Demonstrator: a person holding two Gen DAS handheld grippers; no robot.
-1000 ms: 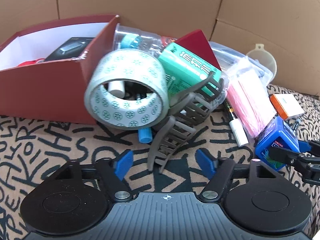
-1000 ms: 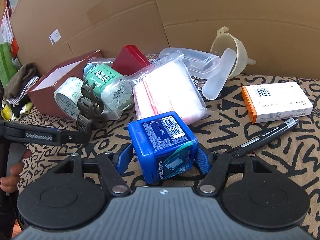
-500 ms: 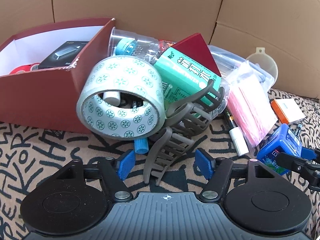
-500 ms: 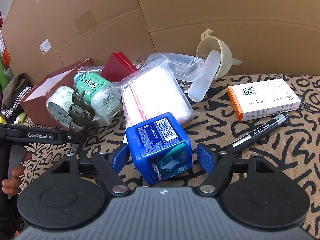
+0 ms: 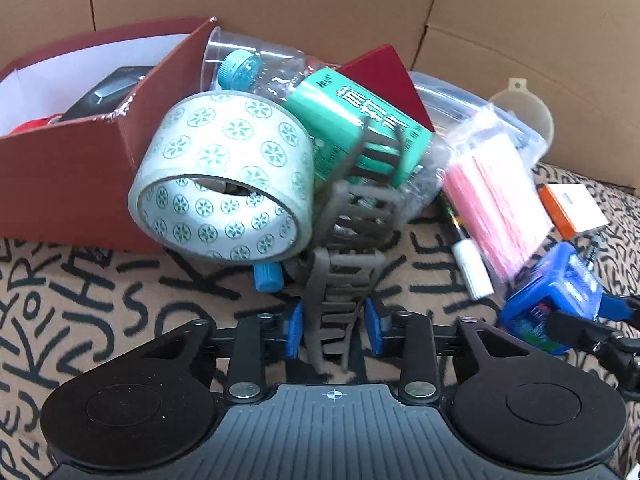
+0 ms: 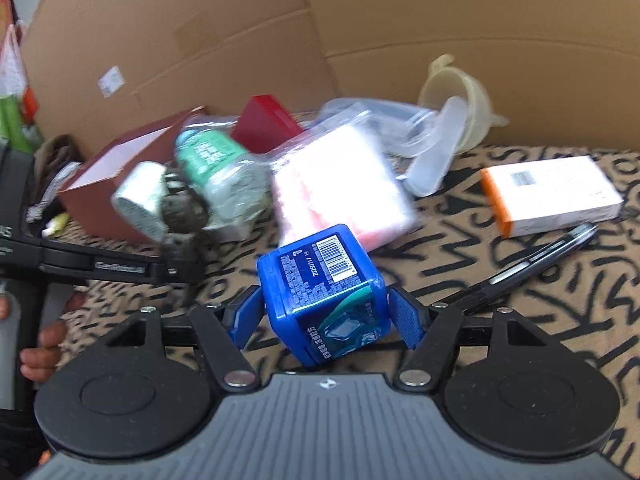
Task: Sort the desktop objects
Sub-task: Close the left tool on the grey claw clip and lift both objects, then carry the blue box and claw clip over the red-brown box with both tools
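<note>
1. Left wrist view: the left gripper (image 5: 334, 330) is closing its blue pads around the grey hair claw (image 5: 344, 268), which is leaning against the tape roll (image 5: 226, 178) beside the red box (image 5: 72, 168). Contact looks near; I cannot tell if it is firm.

2. Right wrist view: the right gripper (image 6: 325, 318) is clamping the blue cube box (image 6: 322, 292), tilted above the surface (image 6: 540, 320). Judging from this, both pickups are underway; next, each item needs carrying to its sorting place, likely the red box.

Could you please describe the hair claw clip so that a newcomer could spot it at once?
Start at the dark red cardboard box. The patterned tape roll leans beside it, and the grey-brown plastic claw clip stands just right of that, between the left gripper pads. Only it has curved interlocking teeth.
</note>
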